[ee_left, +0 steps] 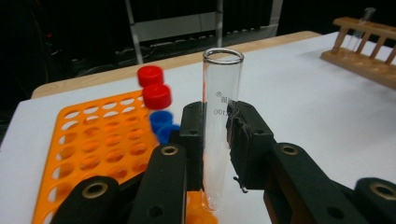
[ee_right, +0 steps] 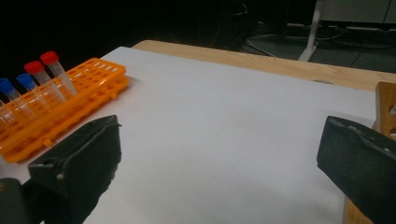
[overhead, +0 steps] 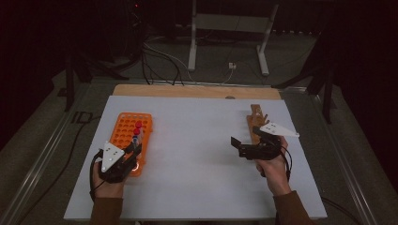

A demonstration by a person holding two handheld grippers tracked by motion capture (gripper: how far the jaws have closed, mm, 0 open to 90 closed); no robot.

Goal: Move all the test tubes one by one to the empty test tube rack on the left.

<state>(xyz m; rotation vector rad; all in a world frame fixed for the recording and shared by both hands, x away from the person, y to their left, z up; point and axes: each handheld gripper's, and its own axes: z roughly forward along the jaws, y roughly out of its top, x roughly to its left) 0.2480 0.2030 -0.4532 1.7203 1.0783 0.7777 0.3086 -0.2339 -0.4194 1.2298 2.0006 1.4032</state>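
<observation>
An orange tube rack [overhead: 127,133] lies at the table's left and holds capped tubes, two red [ee_left: 157,95] and two blue [ee_left: 161,119]. My left gripper [overhead: 130,154] is at the rack's near end, shut on an uncapped clear glass test tube [ee_left: 219,116] held upright over the rack's near end [ee_left: 88,149]. My right gripper [overhead: 243,143] hovers open at the right, its jaws wide apart with nothing between them. A wooden tube rack [overhead: 256,123] stands just behind it, and its edge [ee_right: 385,109] is beside the right jaw.
The white tabletop [overhead: 192,140] lies between the two racks. A wooden strip [overhead: 197,90] runs along the table's far edge. Cables [overhead: 159,61] and a white stand's legs [overhead: 192,42] are on the floor beyond.
</observation>
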